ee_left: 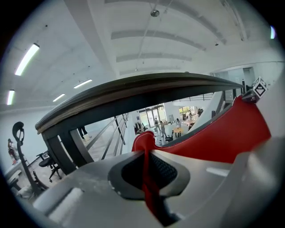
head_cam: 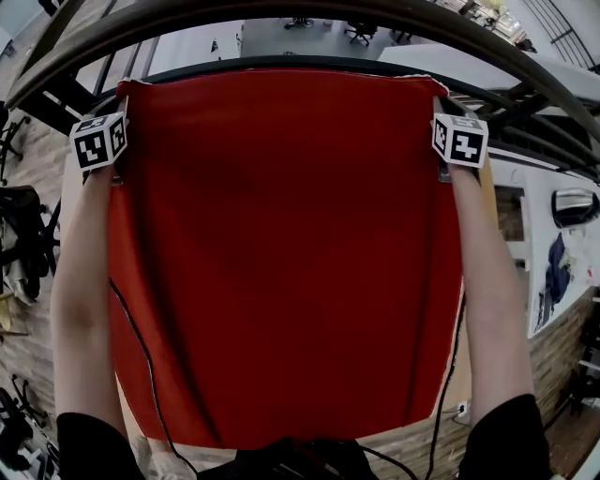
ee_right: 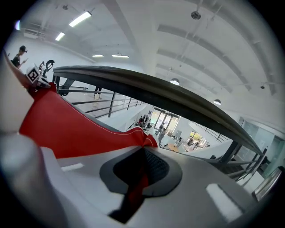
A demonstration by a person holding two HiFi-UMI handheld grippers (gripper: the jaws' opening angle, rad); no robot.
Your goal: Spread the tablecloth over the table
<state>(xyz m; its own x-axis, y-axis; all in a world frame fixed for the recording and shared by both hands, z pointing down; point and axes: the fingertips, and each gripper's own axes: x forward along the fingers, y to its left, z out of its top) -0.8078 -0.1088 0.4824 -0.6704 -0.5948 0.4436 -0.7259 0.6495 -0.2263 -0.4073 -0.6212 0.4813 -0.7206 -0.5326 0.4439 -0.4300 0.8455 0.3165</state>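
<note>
Here we are over the bench, and the smooth red fabric tablecloth (head_cam: 281, 253) fills almost the whole head view: a broad, matte sheet pulled nearly flat, with only faint soft folds running down near its right edge. Its two far corners are up at the top, one in each tool. The left gripper (head_cam: 120, 111) has its jaws pressed together on the far-left corner. In the left gripper view (ee_left: 149, 173) a thin pleat of red cloth (ee_left: 222, 138) runs straight down between the dark, ribbed pads, and a small crumpled tip pokes out beyond them. Same story on the other side: the right gripper (head_cam: 442, 108) is clamped on the far-right corner, red fabric (ee_right: 67, 124) pinched in the slot of its grey moulded jaws (ee_right: 140, 173).

Between the two, the far hem stretches taut and straight. The black-and-white marker cubes (head_cam: 100, 141) sit square on top of each tool. The pale, wood-toned bench (head_cam: 445, 417) peeks out only at the cloth's near-right corner. Whether the sheet rests on it or hangs just above, I can't tell. The near hem lies close to the person's body. Beyond the far edge curves a dark, smooth metal handrail (head_cam: 281, 19), glossy and rounded. A thin black cable (head_cam: 141, 347) trails along the left forearm (head_cam: 80, 281).
</note>
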